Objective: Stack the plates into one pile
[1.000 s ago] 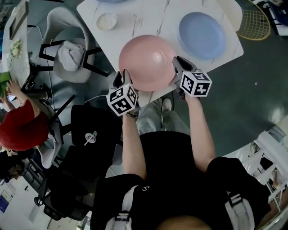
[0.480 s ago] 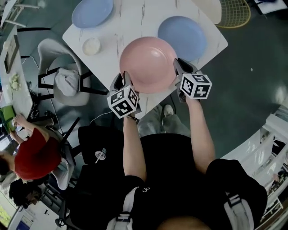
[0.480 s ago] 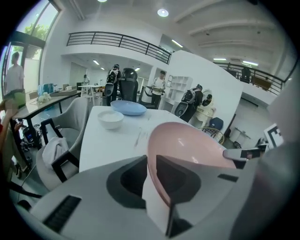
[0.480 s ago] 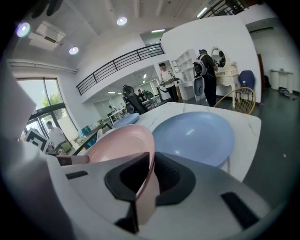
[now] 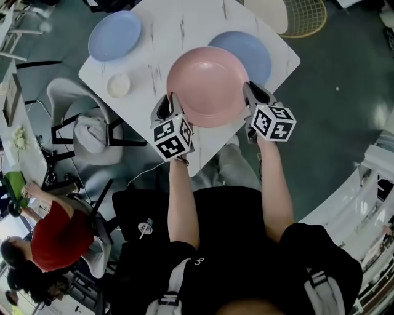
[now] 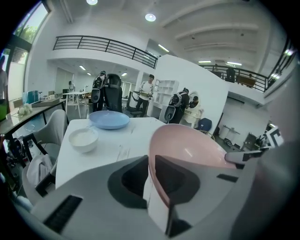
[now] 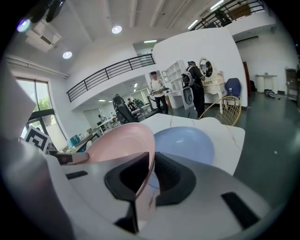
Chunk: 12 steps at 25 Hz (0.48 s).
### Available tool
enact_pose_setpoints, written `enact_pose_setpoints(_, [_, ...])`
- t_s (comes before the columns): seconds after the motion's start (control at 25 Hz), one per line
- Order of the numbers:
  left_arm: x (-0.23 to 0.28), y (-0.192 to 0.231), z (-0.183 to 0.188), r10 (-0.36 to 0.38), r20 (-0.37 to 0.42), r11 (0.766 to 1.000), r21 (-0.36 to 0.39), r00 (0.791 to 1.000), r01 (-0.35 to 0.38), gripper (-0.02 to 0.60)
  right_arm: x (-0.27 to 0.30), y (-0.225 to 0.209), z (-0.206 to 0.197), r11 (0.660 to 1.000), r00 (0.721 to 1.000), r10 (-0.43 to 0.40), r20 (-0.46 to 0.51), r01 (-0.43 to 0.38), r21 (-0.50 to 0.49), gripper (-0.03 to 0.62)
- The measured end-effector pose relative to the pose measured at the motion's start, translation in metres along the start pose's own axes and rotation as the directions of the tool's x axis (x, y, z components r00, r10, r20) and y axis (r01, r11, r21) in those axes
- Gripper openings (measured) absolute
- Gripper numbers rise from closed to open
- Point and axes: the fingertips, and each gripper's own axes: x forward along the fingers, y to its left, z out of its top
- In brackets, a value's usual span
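I hold a pink plate [image 5: 208, 86] level above the white marble table [image 5: 172, 31], one gripper on each side. My left gripper [image 5: 169, 104] has the plate's left rim [image 6: 187, 145] between its jaws, which are closing on it. On the right rim [image 7: 117, 140], my right gripper [image 5: 249, 92] grips with its jaws opening slightly. The pink plate overlaps the near edge of a blue plate [image 5: 255, 52] lying on the table at the right. A second blue plate [image 5: 114, 35] lies at the far left corner.
A small white bowl [image 5: 119, 85] stands near the table's left edge. A grey chair with a bundled cloth [image 5: 92, 132] is left of the table, and a yellow wire chair [image 5: 305, 15] is beyond its far right corner. A person in red [image 5: 58, 237] sits lower left.
The pink plate has been carried forward over the table and now overlaps the right blue plate. Both grippers moved with it, one on each side of it.
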Motion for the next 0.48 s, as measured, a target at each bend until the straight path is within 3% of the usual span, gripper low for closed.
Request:
enact_pose_setpoints(0.28, [0.029, -0.028, 0.01, -0.015, -0.015, 1.0, 0.008, 1.0, 0.015, 0.06, 0.006, -0.028, 0.035, 0.999, 0.998, -0.036, 0.043, 0.036, -0.002, 0.043])
enact_pose_setpoints(0.48, [0.061, -0.051, 0.003, -0.003, -0.053, 1.0, 0.012, 0.999, 0.004, 0.06, 0.029, -0.066, 0.041, 1.0, 1.0, -0.029, 0.008, 0.029, 0.012, 0.041])
